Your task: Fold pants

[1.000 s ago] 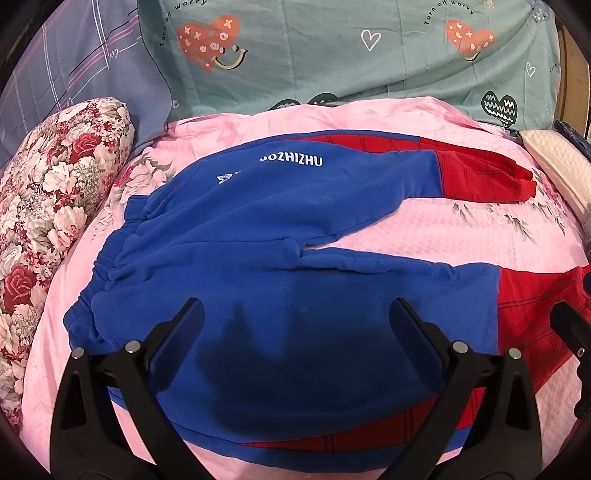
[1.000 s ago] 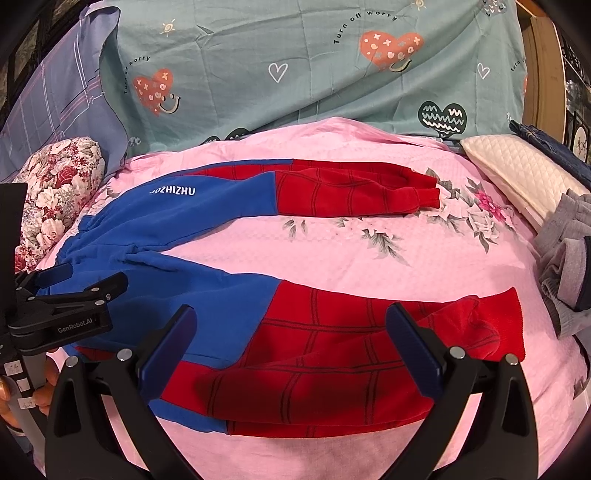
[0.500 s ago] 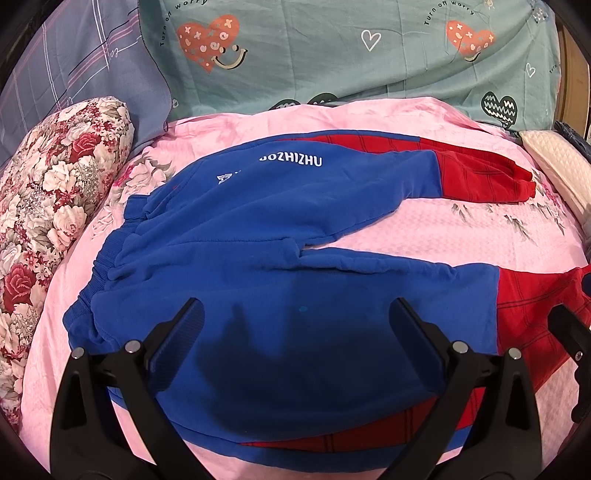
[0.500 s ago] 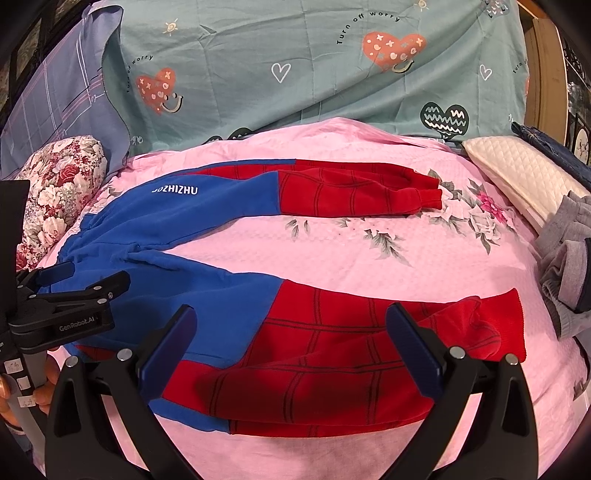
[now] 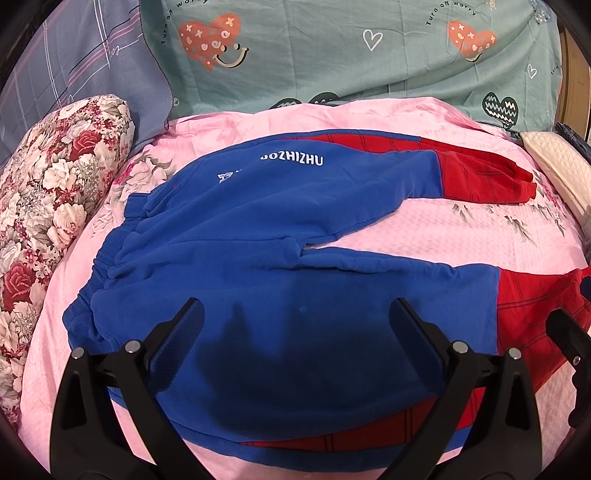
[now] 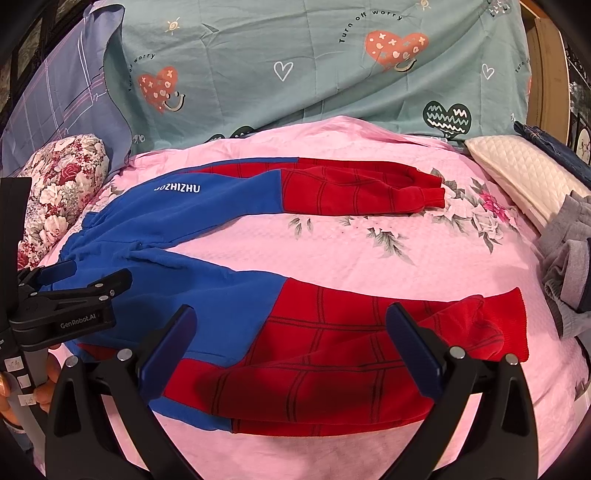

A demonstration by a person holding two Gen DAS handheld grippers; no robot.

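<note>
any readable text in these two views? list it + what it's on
"BOZHIZHU": white print on the pants, first letter partly creased.
"Turn off worry": teal heart-print sheet, repeated.
"GenRobot.AI": side of the left gripper, seen from the right wrist view.
Small white logo on the pants: unreadable.
White tags on the left gripper's handle: too small.

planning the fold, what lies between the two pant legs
Only bare pink bedspread, a wedge between the far leg and near leg, clearest in the right wrist view.
</note>
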